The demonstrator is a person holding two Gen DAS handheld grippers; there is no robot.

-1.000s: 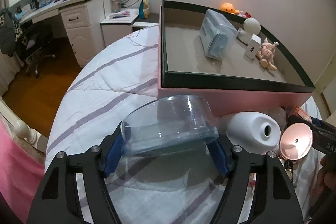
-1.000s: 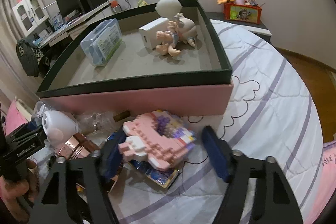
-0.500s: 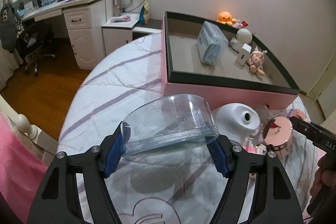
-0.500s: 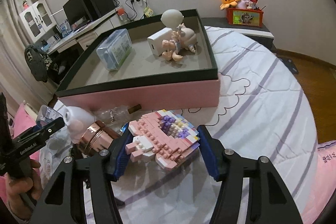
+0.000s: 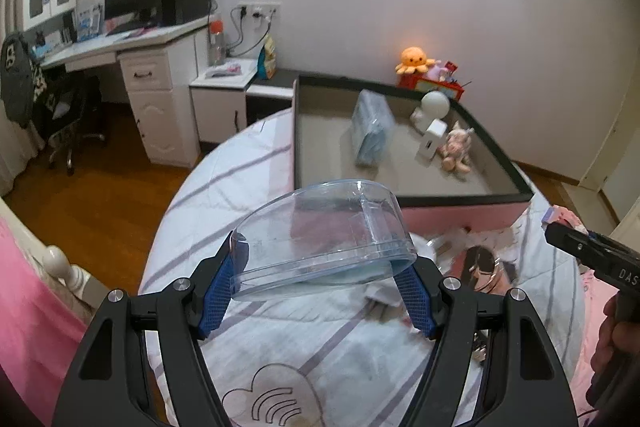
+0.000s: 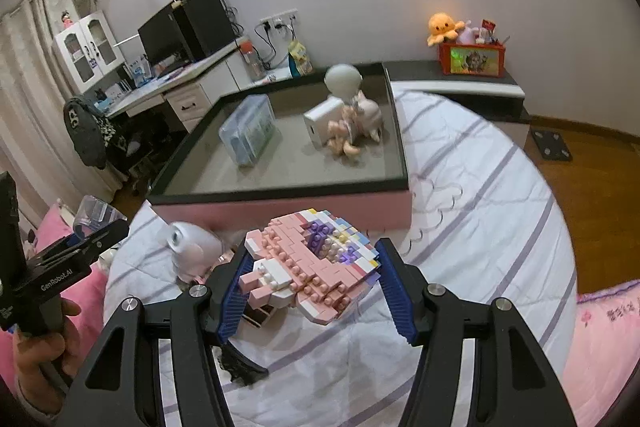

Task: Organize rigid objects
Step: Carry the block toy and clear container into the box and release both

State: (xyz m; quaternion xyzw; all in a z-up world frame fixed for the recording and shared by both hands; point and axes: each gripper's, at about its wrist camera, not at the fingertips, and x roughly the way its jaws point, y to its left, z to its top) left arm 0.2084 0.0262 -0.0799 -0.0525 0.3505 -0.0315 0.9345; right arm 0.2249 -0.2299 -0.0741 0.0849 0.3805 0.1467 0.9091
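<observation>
Both grippers (image 5: 320,287) (image 6: 310,291) loaded (tray (image 5: 516,187) rim ahead).

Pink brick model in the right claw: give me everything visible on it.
The brick model is built of studded plastic blocks, mostly pink, with a purple centre, white, yellow and pale blue edge bricks, and a white-and-pink stub jutting at its near left. It sits tilted, held off the striped bedsheet between the blue ribbed pads of the right claw, in front of the pink tray. Nothing else appears to touch it.
</observation>
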